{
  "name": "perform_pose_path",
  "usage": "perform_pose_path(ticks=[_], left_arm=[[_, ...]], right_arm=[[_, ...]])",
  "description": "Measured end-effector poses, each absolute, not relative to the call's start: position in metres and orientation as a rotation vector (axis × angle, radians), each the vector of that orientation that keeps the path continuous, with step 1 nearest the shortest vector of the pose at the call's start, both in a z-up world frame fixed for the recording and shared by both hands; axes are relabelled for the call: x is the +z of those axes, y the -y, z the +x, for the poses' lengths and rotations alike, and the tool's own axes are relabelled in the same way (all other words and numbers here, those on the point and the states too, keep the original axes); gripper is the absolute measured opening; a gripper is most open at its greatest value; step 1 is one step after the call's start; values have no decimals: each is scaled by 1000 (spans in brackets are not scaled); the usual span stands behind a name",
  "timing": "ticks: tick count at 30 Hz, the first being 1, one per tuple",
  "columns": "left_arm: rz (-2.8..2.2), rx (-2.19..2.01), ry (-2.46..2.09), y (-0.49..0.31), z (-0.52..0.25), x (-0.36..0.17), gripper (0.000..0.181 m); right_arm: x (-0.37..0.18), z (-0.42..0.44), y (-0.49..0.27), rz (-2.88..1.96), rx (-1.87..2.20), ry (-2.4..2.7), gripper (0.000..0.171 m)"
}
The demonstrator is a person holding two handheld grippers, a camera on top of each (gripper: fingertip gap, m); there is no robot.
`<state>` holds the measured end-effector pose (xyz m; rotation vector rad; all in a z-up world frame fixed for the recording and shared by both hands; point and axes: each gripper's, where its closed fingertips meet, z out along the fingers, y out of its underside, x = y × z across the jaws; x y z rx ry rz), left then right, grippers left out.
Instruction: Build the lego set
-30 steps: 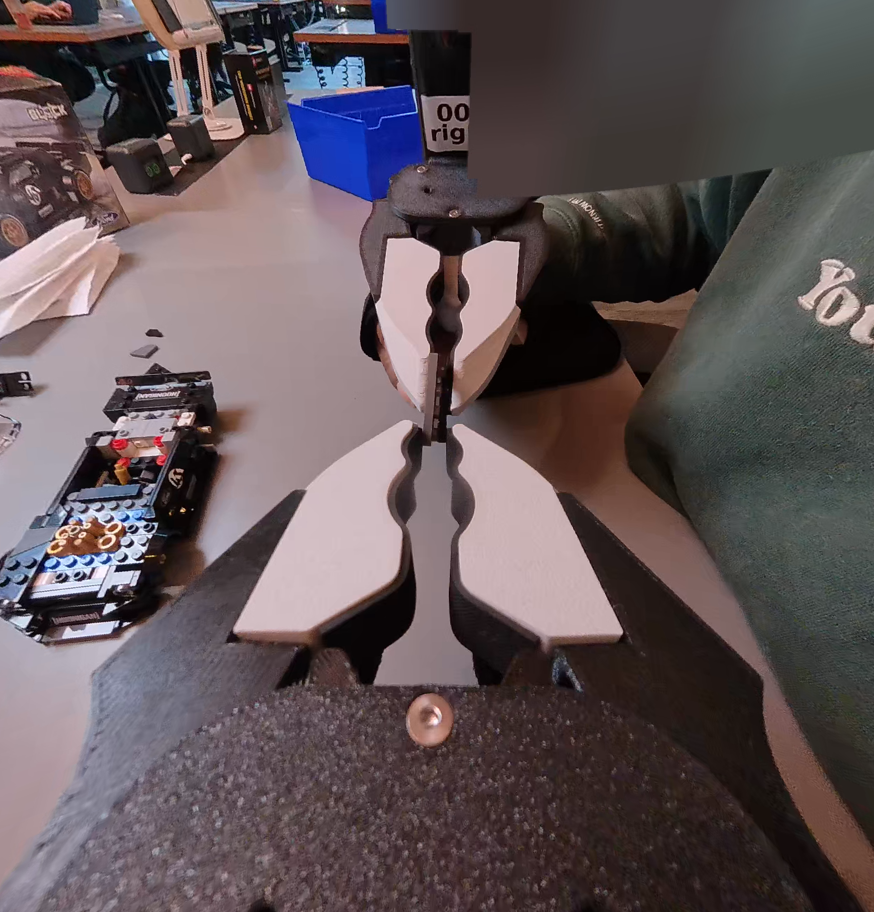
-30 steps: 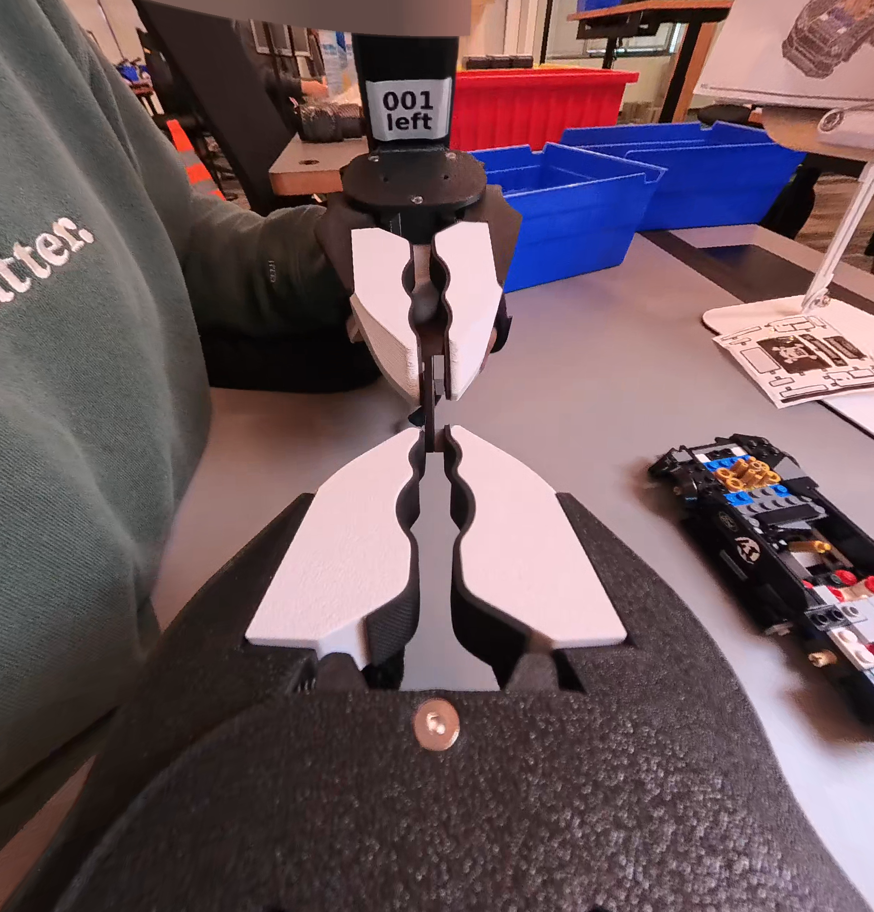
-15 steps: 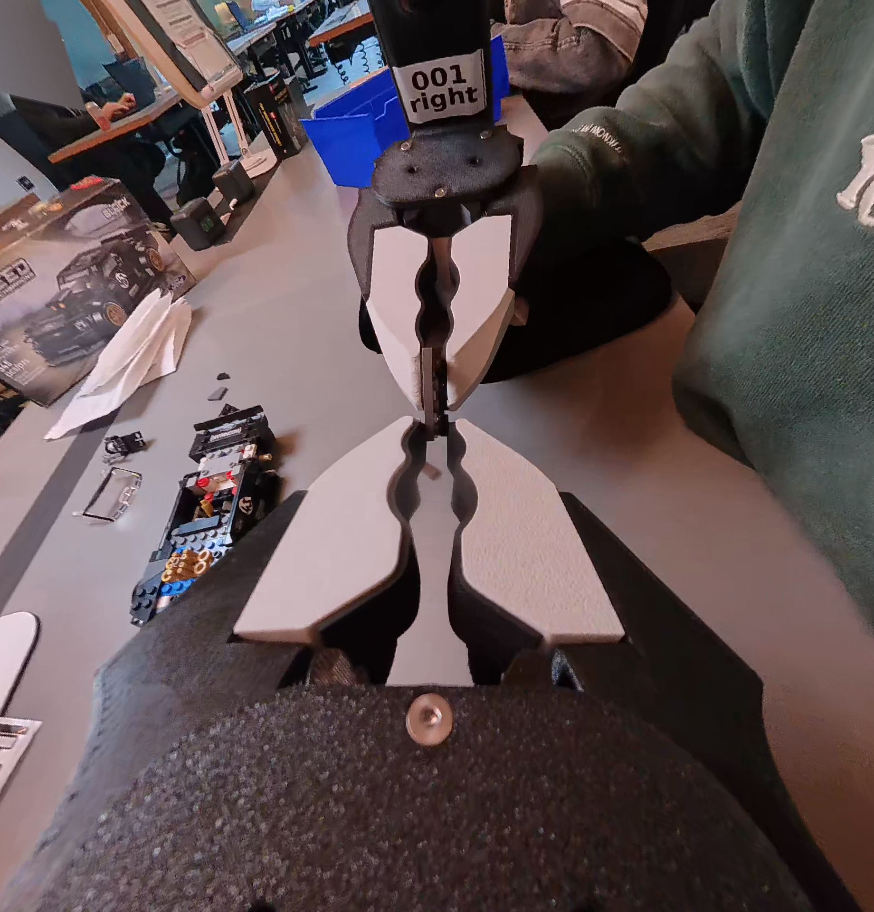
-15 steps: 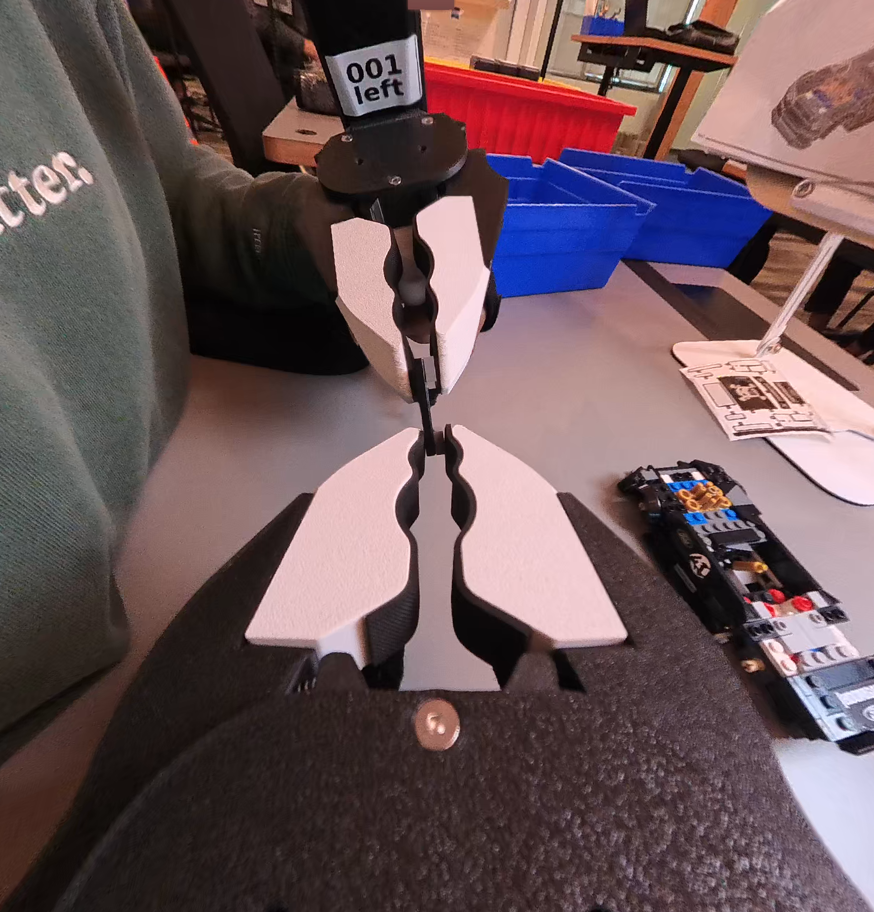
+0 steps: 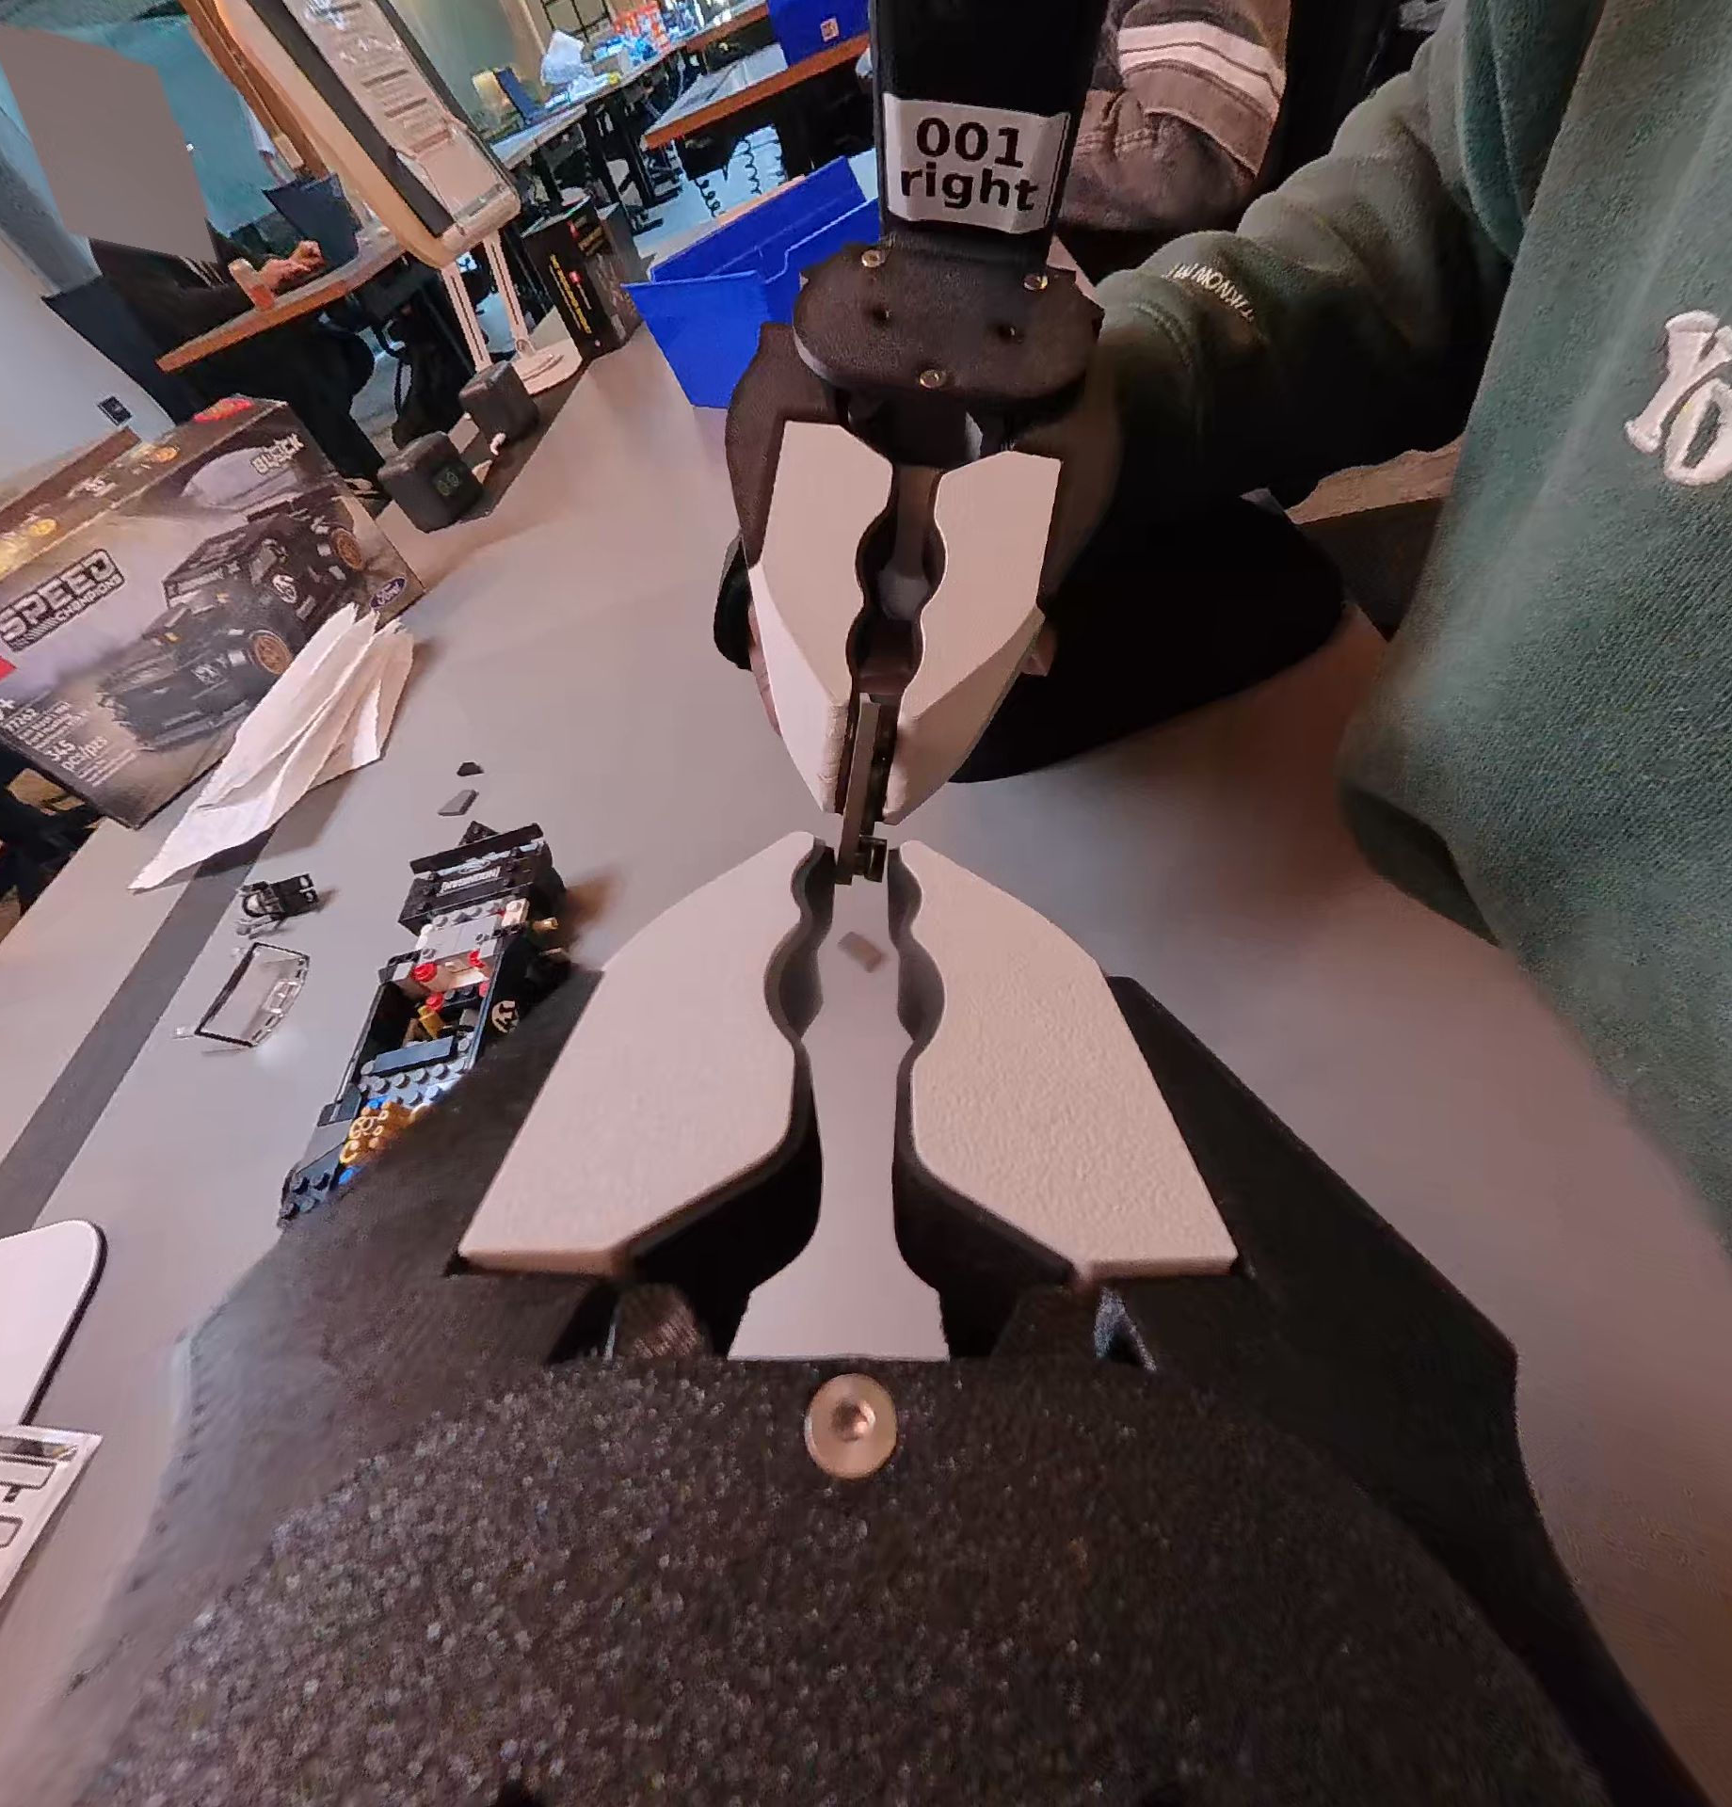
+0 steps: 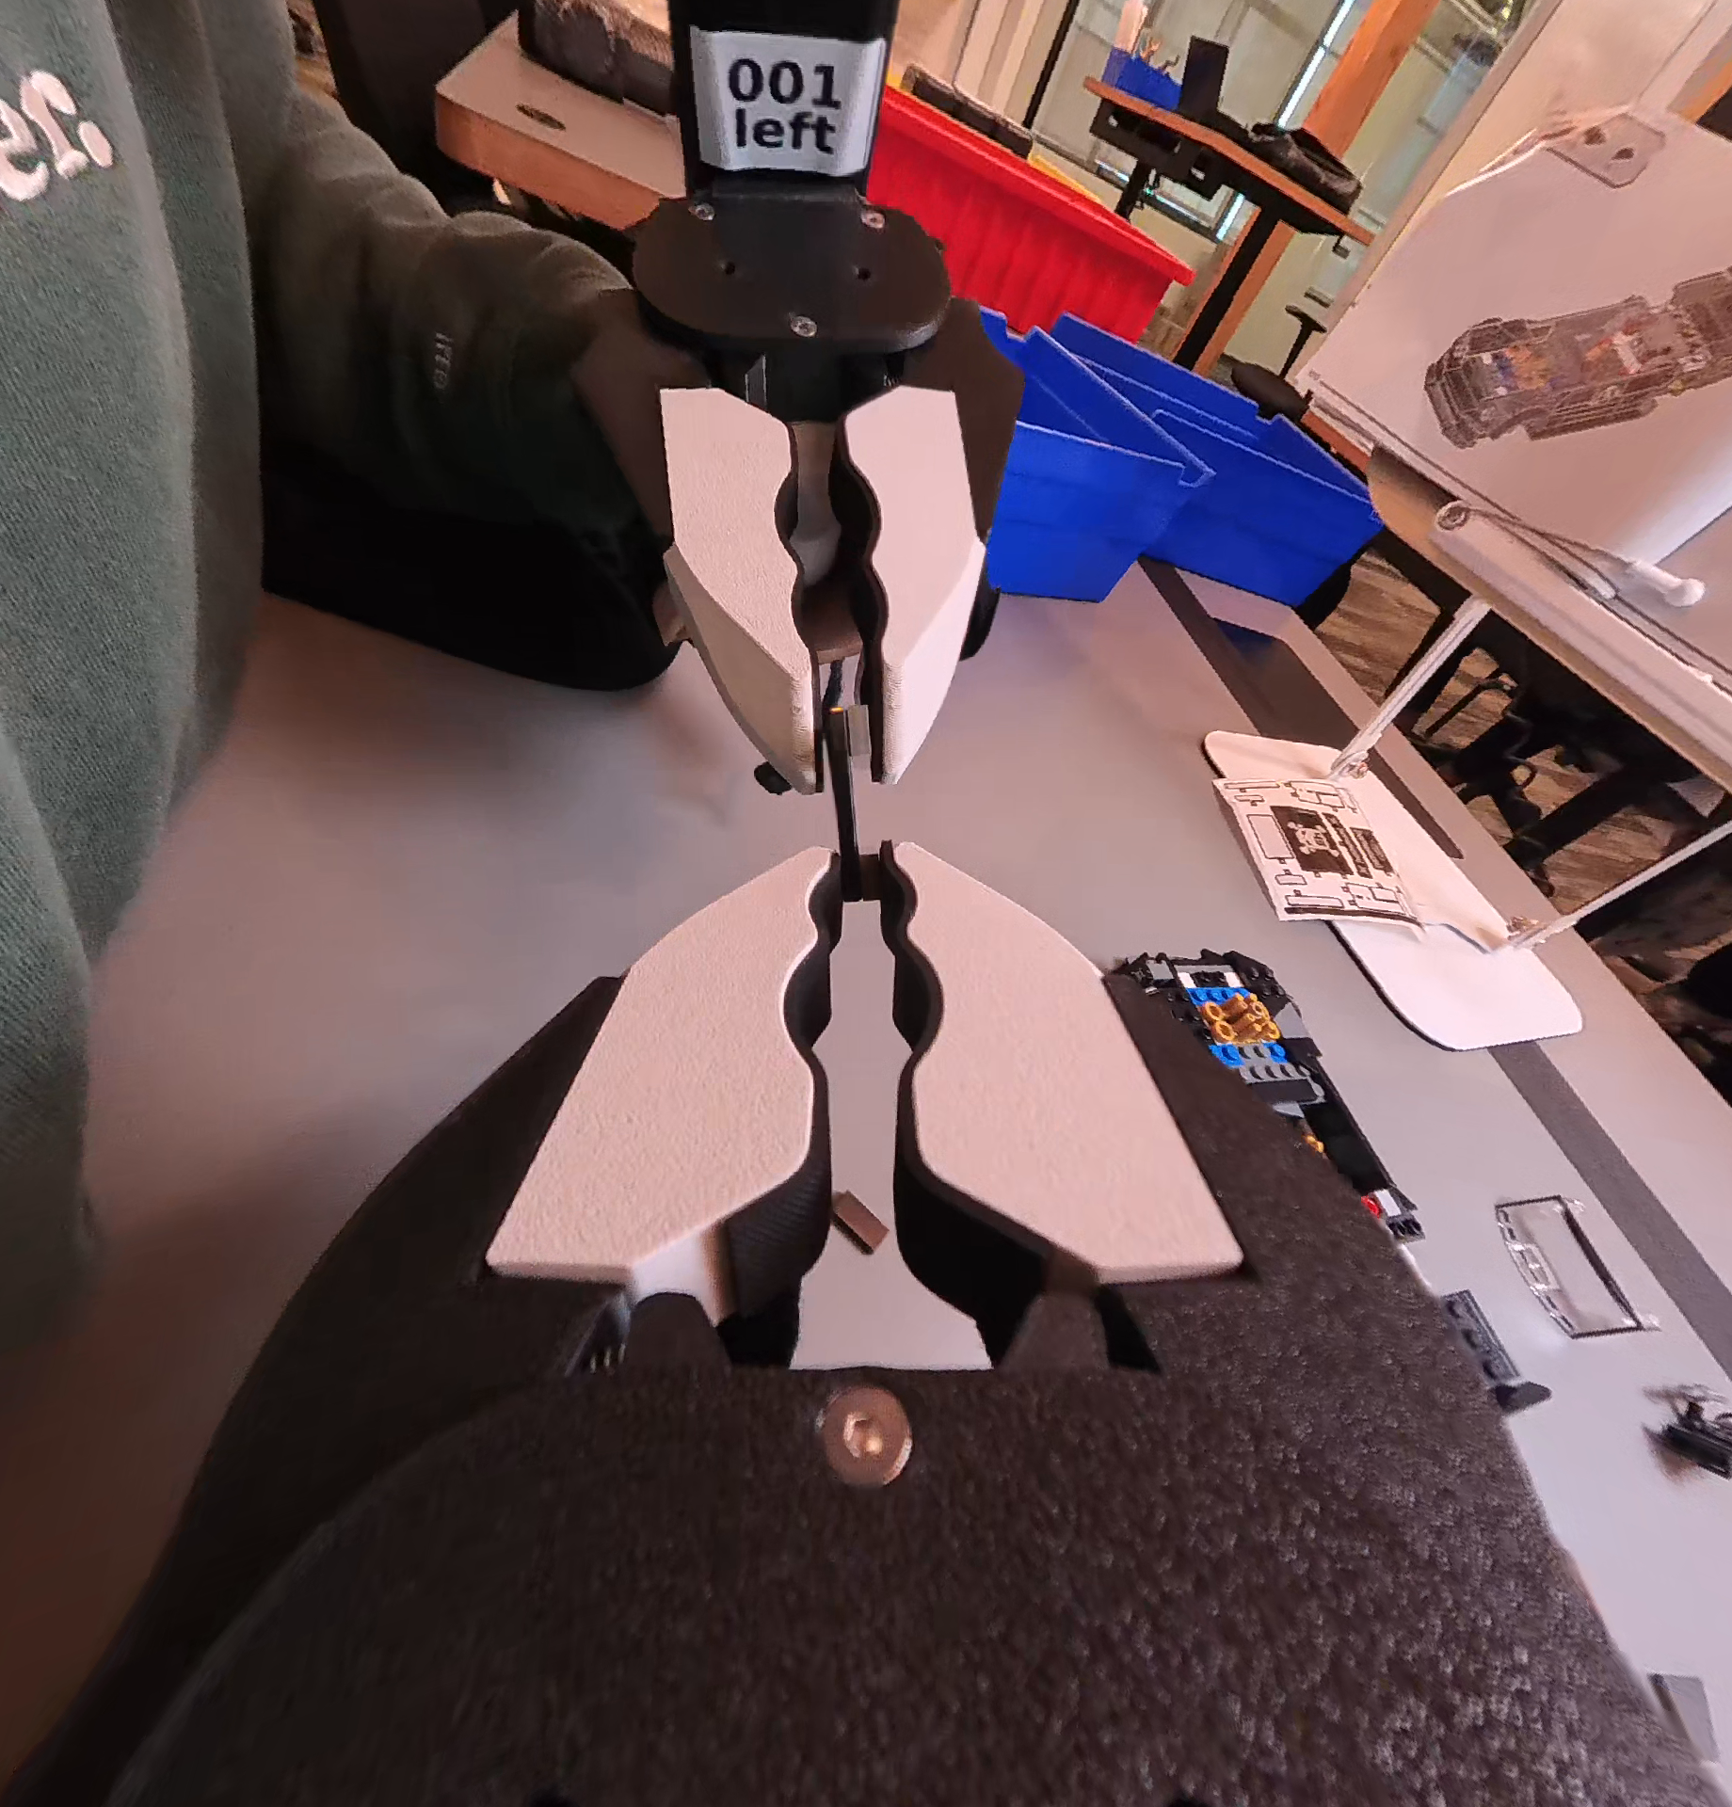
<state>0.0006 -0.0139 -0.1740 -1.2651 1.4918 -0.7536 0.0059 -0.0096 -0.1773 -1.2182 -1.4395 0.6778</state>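
Left gripper and right gripper, both clenched on one thin black piece; car chassis on the desk half-built, loose parts remaining

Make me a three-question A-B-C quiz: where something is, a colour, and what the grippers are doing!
1. Where is the half-built car? A) on the table B) in a bin C) on a chair
2. What colour is the sleeve? A) red B) green C) yellow
3. The left gripper and right gripper are: A) wide open B) lying down C) shut on a black piece
Answers: 1 A, it lies on the tabletop; 2 B, the cloth is dark green; 3 C, both tips pinch it.
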Motion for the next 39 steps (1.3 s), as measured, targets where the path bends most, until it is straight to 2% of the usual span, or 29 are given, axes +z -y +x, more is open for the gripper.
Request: perform_pose_path(ticks=[15, 39], left_arm=[[-1264, -708, -1519, 12, -1, -180, 10], [-1276, -688, -1539, 10, -2, -184, 8]], right_arm=[[-185, 4, 8, -1206, 585, 1493, 7], [-193, 3, 5, -1330, 674, 1454, 7]])
